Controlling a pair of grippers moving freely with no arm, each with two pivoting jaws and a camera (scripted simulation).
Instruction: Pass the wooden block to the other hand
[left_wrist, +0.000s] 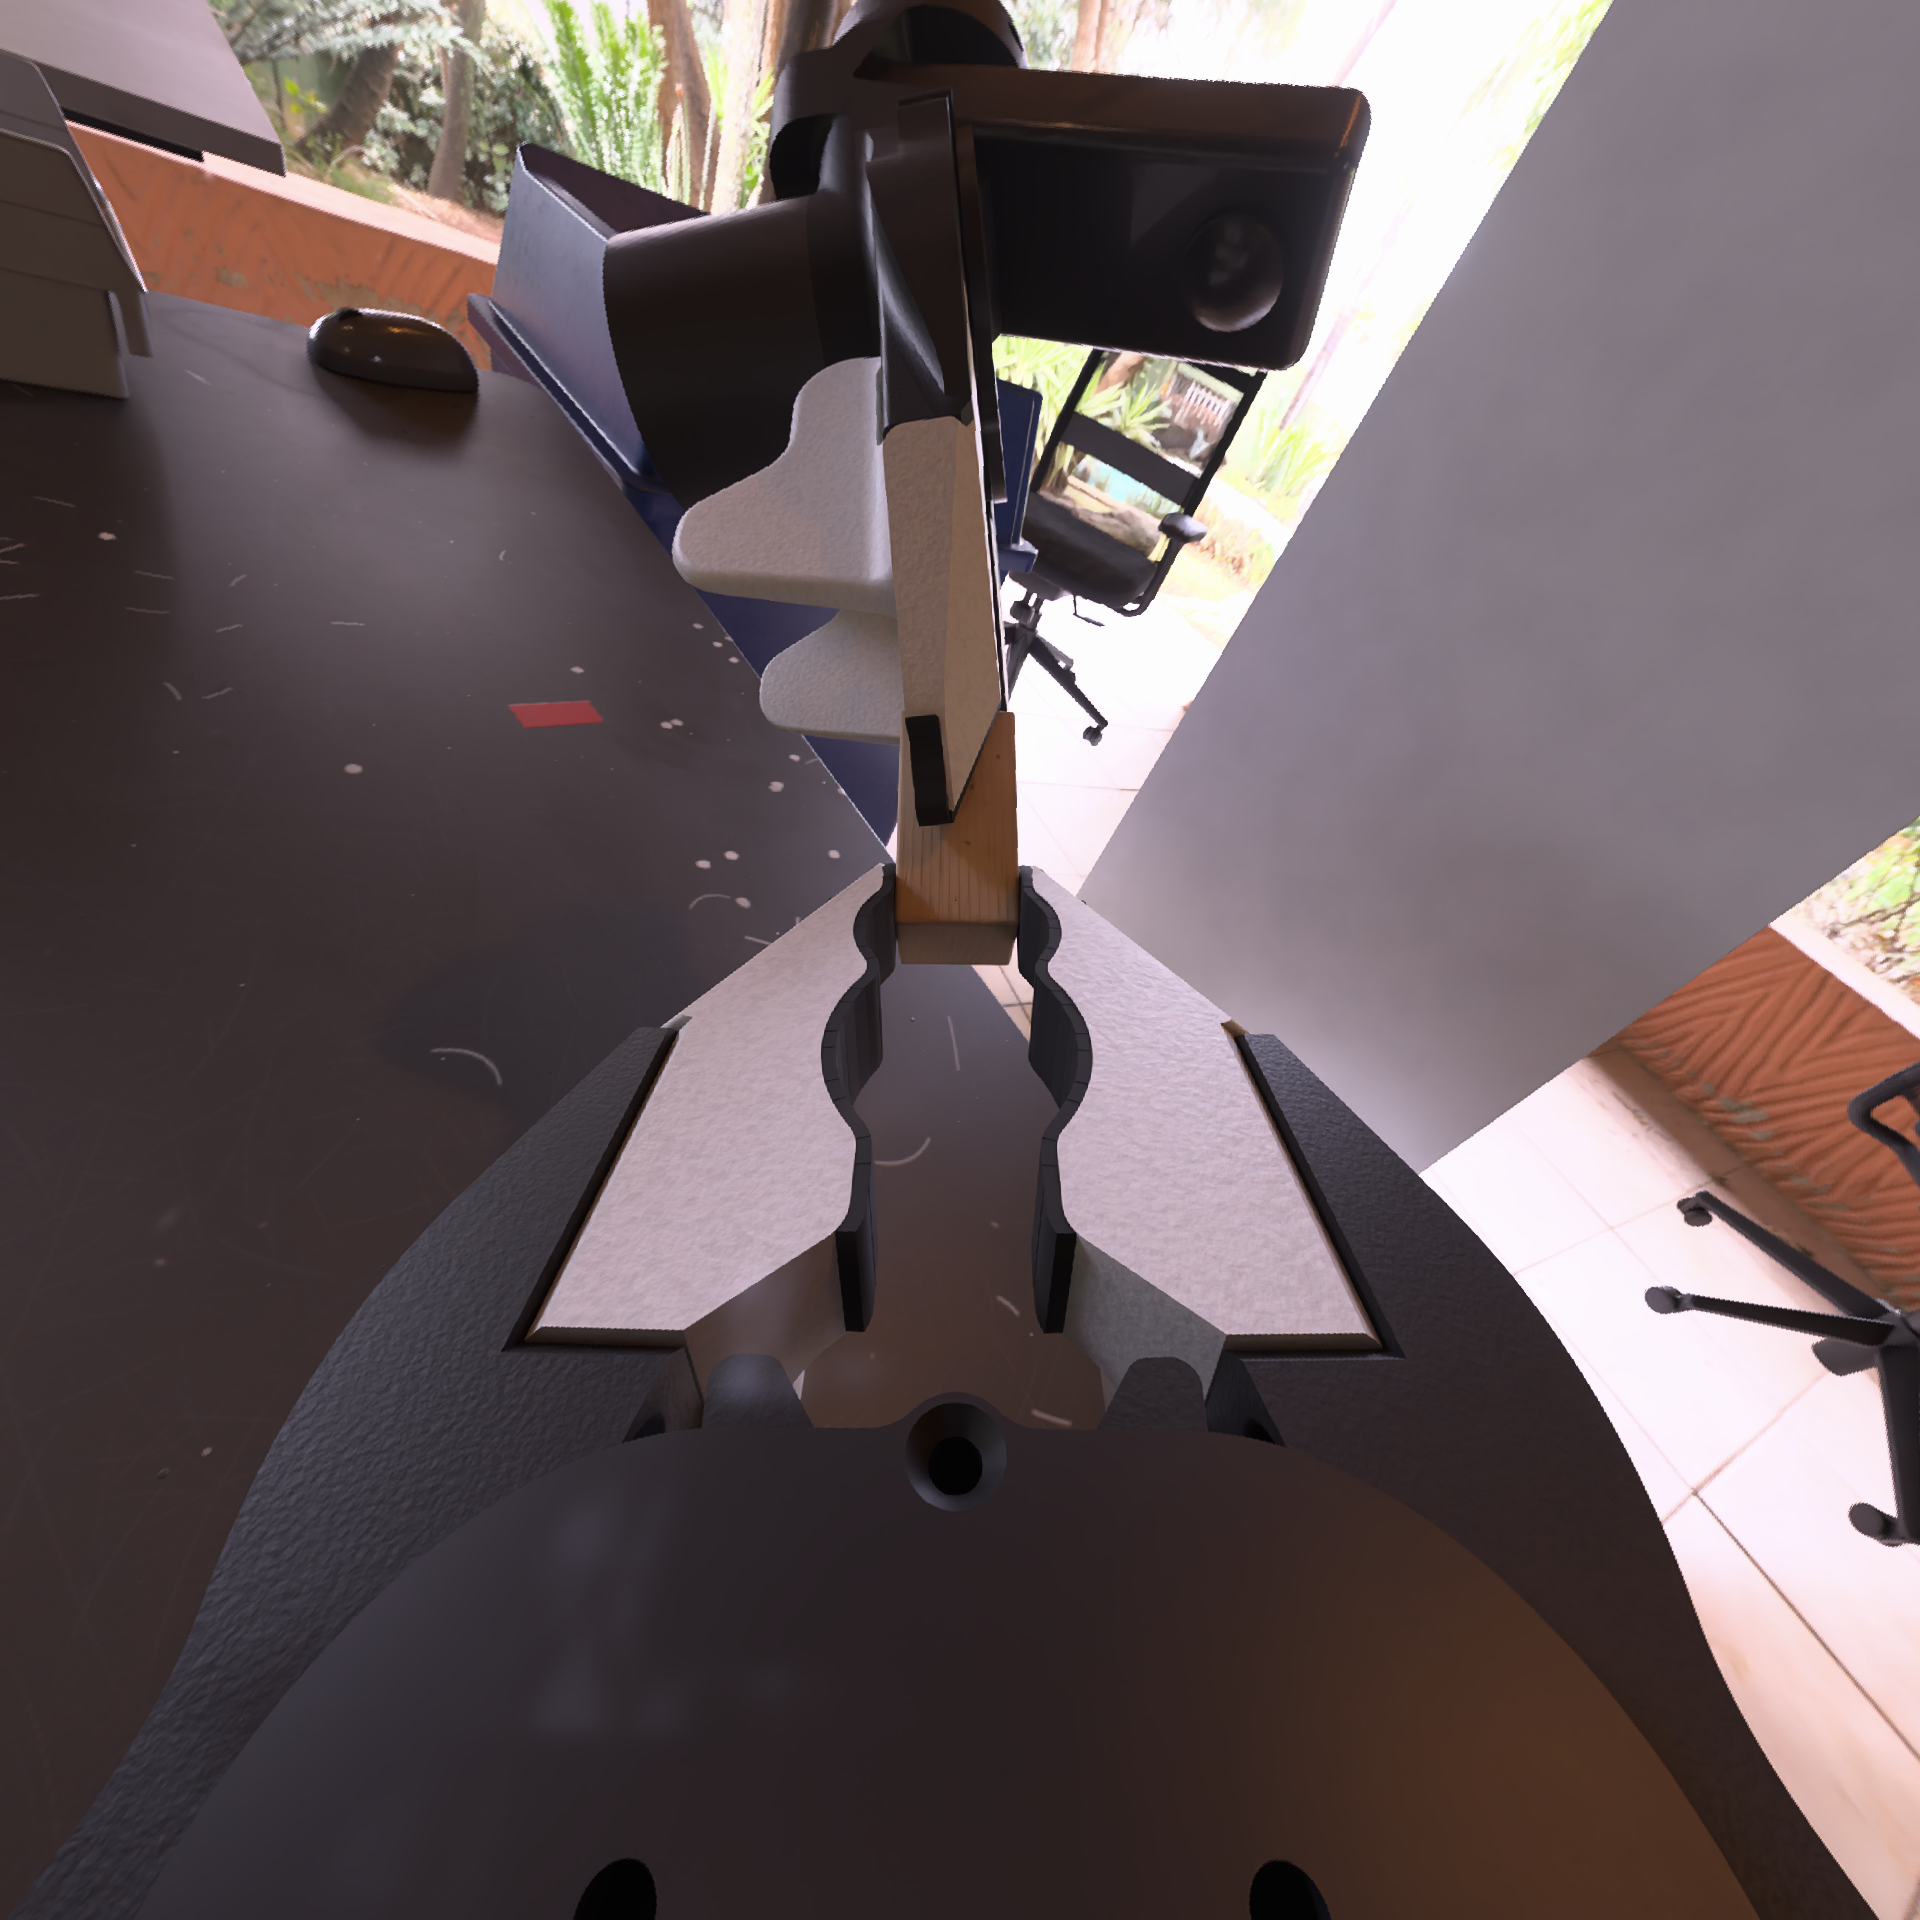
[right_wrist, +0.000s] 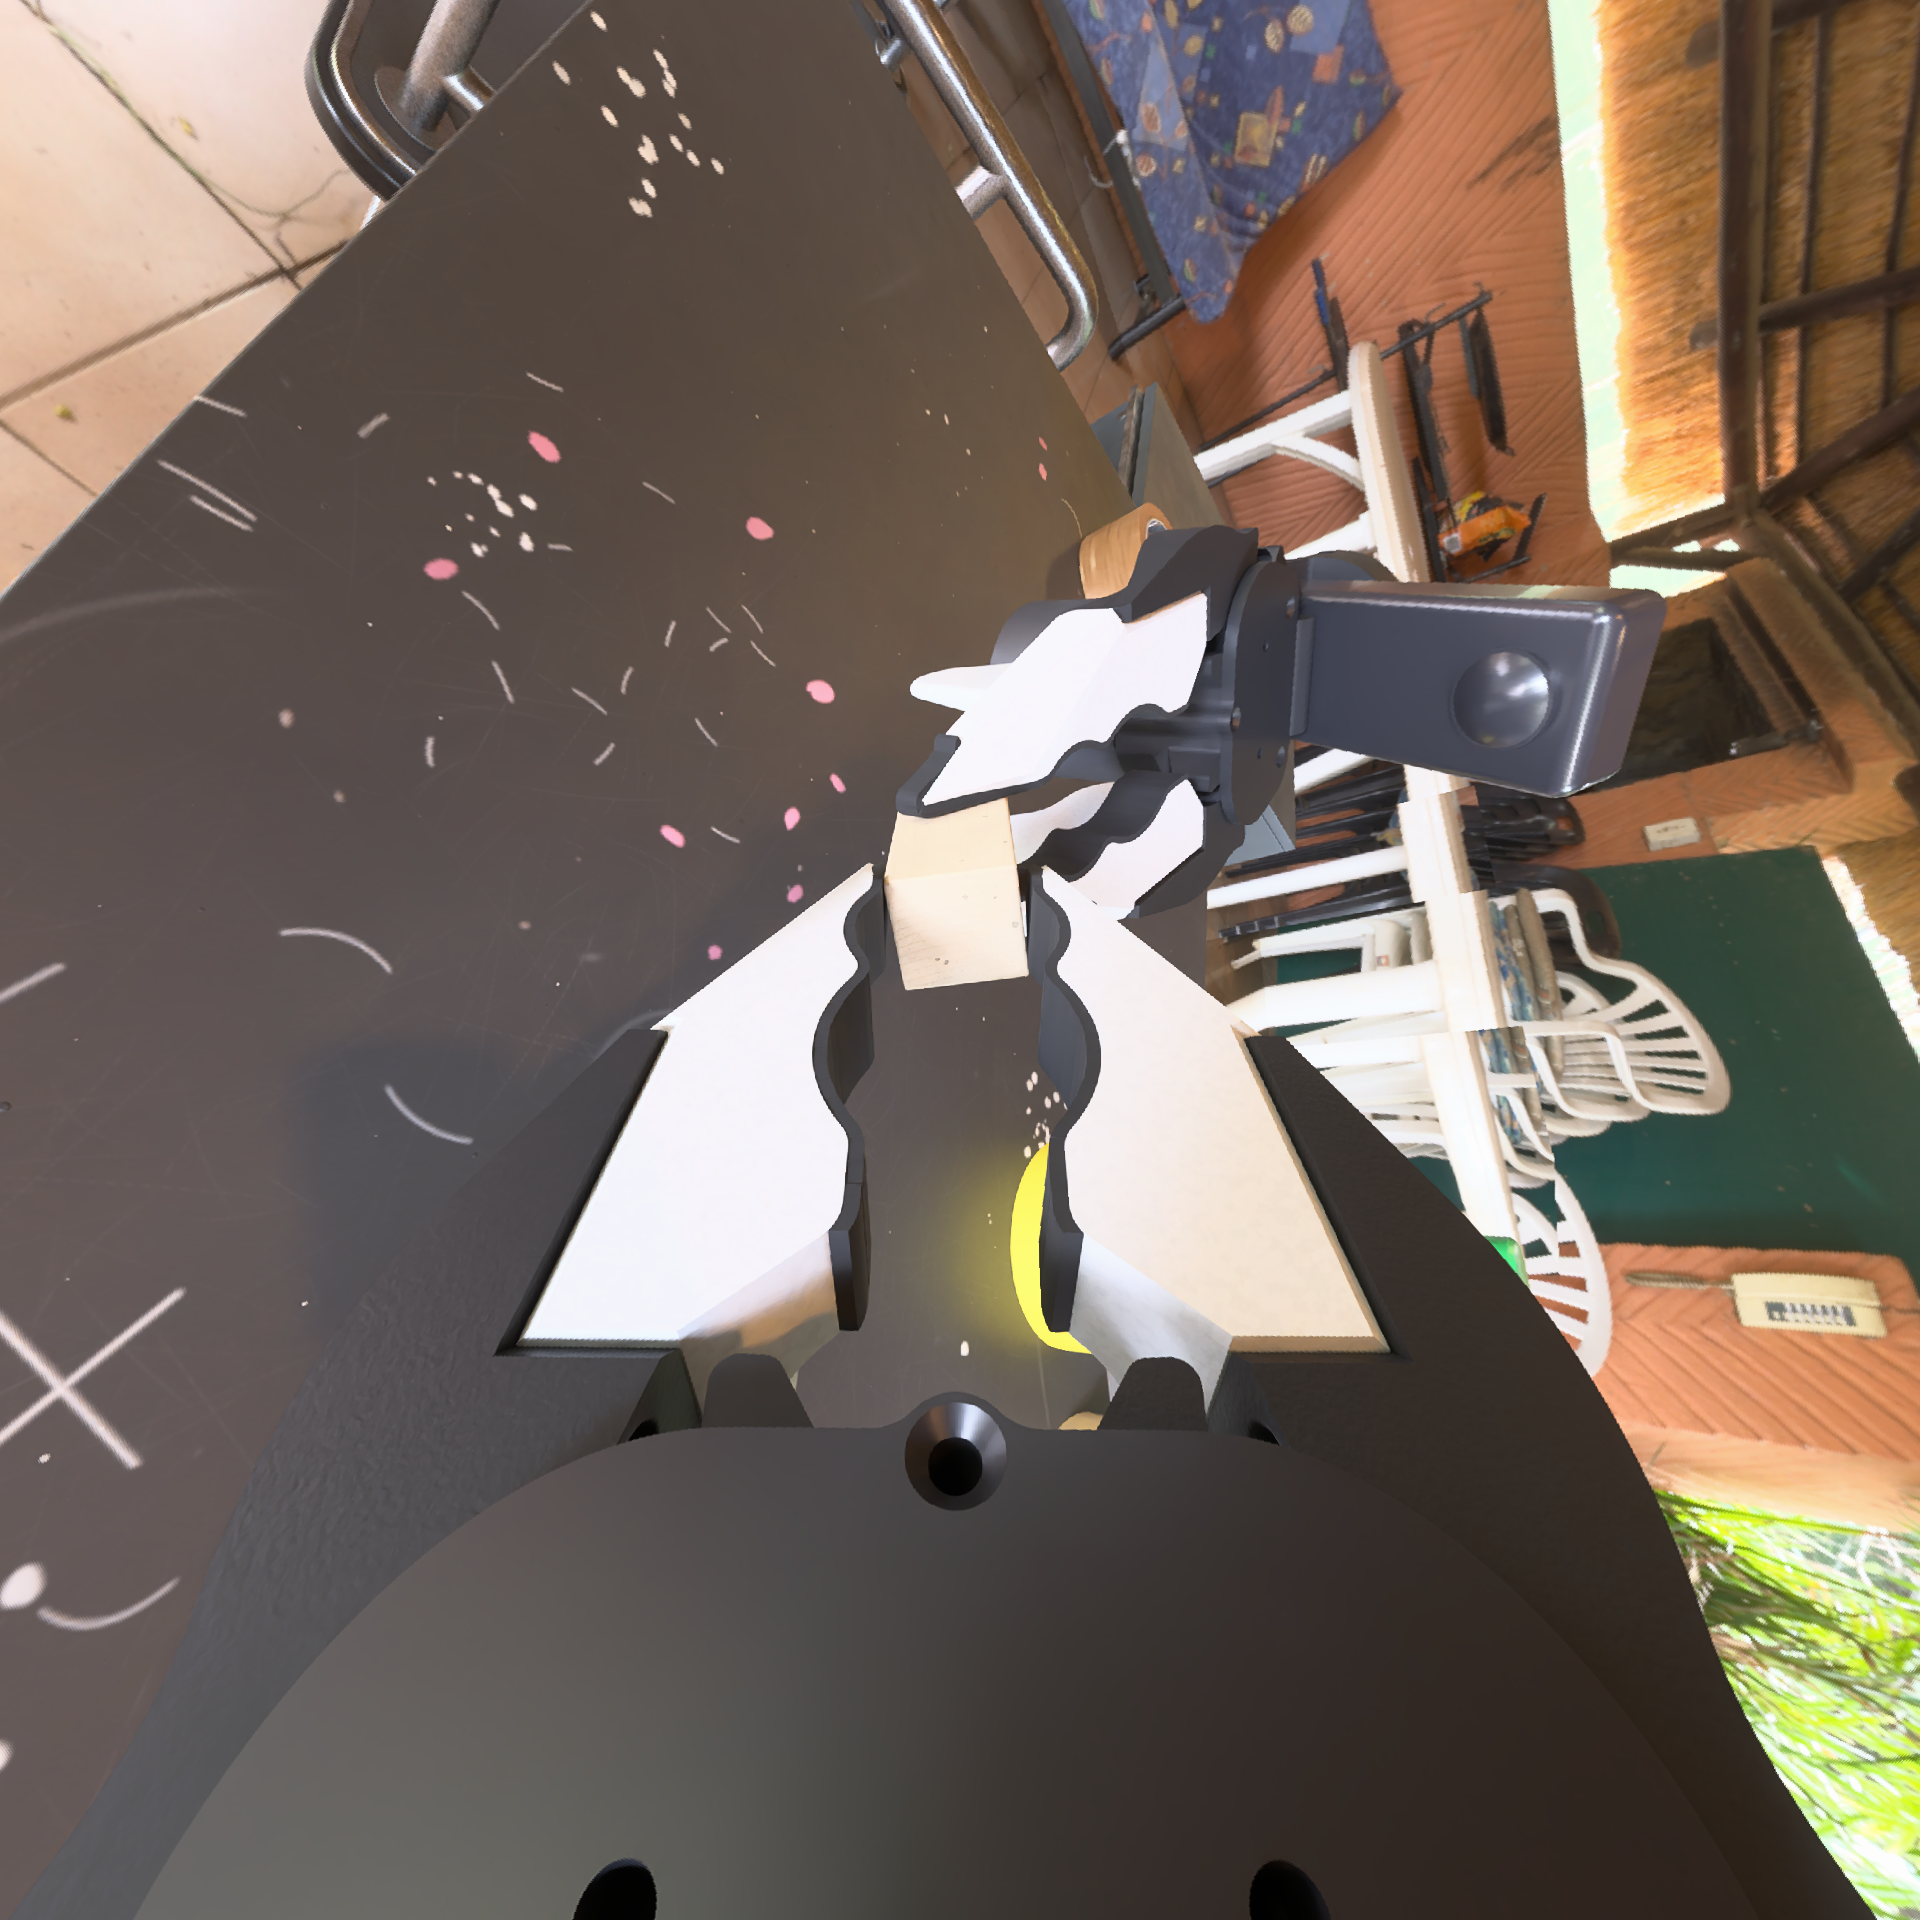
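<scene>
**Wooden block gripped at both ends above the desk**

We see the wooden block (left_wrist: 956, 883) held in the air over the dark desk (left_wrist: 312, 831), touching no surface. In the left wrist view its near end sits between the tips of our left claw (left_wrist: 956, 914), whose two fingers press against the block's opposite sides. The far end of the block runs up into the right claw (left_wrist: 940, 769), which reaches down from above; one dark fingertip (left_wrist: 928, 769) lies across the block's face, with the other finger behind it.

In the right wrist view the same block (right_wrist: 956, 925) is pinched between the tips of the right claw (right_wrist: 956, 935), and the left claw (right_wrist: 966, 805) closes on its far end from the upper right, its white-padded finger (right_wrist: 1039, 717) lying over the top of the block. So both claws pinch the block at once, one on each end.

Farther out, the desk (right_wrist: 416, 727) is dark and scuffed with pale scratches and pink specks. A yellow object (right_wrist: 1029, 1247) shows on it below the right claw, partly hidden by a finger. A dark rounded object (left_wrist: 390, 348) rests near the desk's far edge, and an office chair (left_wrist: 1122, 520) stands beyond on the tiled floor (left_wrist: 1662, 1455).
</scene>
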